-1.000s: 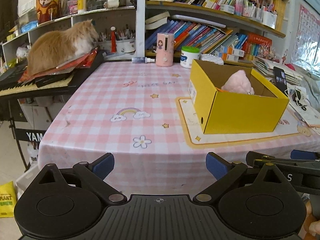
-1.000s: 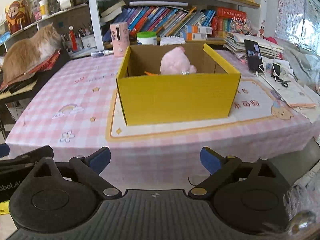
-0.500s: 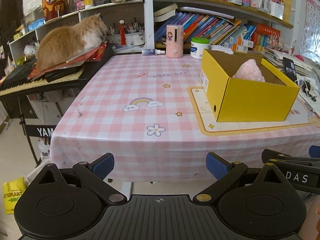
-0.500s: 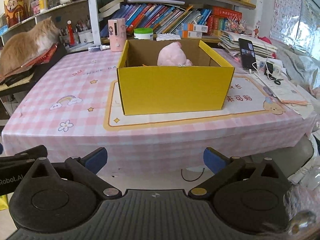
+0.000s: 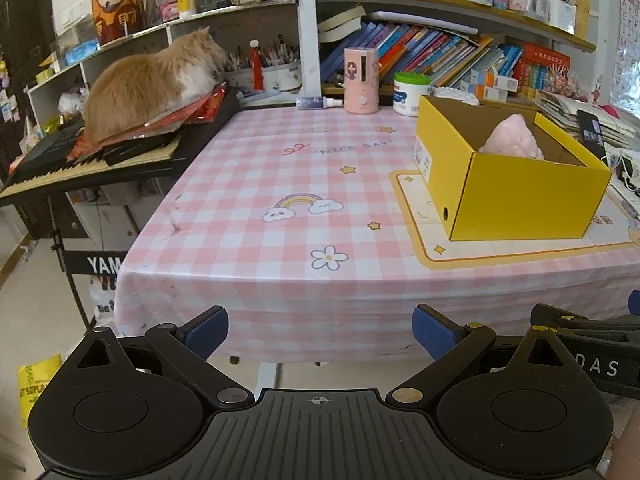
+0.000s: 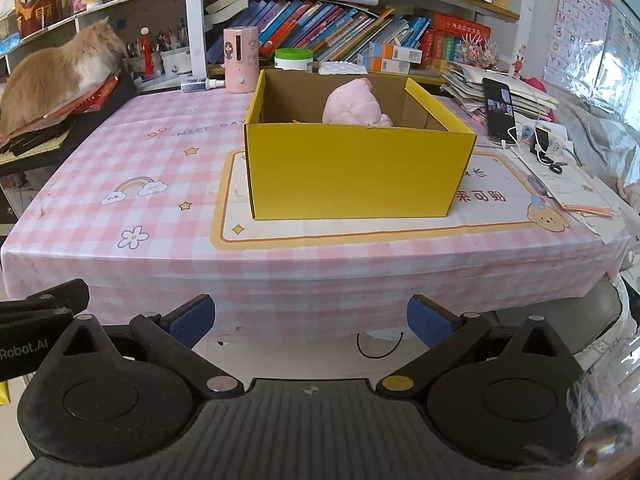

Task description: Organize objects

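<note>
- Left gripper [image 5: 320, 330], at the bottom of the frame, is spread wide with nothing between its fingers.
- Right gripper [image 6: 310, 316] is also spread and empty.
- Yellow box [image 6: 356, 168] stands on the worktop [image 6: 160, 160], at centre frame.
- Pink plush toy [image 6: 354, 106] lies inside the box.
</note>
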A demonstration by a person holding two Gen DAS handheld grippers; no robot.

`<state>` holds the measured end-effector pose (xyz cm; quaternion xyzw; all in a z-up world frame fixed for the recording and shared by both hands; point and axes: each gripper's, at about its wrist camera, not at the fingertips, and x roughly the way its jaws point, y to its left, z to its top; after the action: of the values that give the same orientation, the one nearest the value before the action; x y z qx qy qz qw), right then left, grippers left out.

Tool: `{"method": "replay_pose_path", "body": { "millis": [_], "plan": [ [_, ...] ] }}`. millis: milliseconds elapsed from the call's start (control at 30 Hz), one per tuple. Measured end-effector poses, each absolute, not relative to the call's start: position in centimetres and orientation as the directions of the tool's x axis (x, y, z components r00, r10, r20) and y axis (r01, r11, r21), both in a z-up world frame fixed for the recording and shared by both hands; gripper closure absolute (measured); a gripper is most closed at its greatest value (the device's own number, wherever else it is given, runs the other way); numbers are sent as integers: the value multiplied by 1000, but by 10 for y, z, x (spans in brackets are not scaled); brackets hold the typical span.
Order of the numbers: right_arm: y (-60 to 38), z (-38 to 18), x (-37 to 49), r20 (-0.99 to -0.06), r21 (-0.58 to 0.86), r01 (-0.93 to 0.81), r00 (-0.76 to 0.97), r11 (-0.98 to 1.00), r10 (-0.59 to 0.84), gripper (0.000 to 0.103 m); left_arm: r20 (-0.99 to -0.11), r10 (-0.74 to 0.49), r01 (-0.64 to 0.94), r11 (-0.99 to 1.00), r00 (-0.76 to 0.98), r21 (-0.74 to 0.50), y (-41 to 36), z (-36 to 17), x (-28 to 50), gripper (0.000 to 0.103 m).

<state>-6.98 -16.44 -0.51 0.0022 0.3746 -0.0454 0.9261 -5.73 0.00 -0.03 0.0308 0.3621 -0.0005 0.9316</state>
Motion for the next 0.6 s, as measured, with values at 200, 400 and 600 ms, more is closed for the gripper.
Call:
{"method": "replay_pose_path", "body": {
  "millis": [200,400,600],
  "plan": [
    [-161,-5,-69,-697,-40,84,711,996,-89,0,-673,16,22,999,740,47,2,0,-57,3],
    [-160,-5,-68,-699,-53,83,708,995,-97,0,-677,13,20,999,736,42,3,0,-56,3],
    [-158,-6,-66,-702,-62,87,705,994,-105,0,-680,11,24,999,733,42,4,-2,-55,3]
  ]
}}
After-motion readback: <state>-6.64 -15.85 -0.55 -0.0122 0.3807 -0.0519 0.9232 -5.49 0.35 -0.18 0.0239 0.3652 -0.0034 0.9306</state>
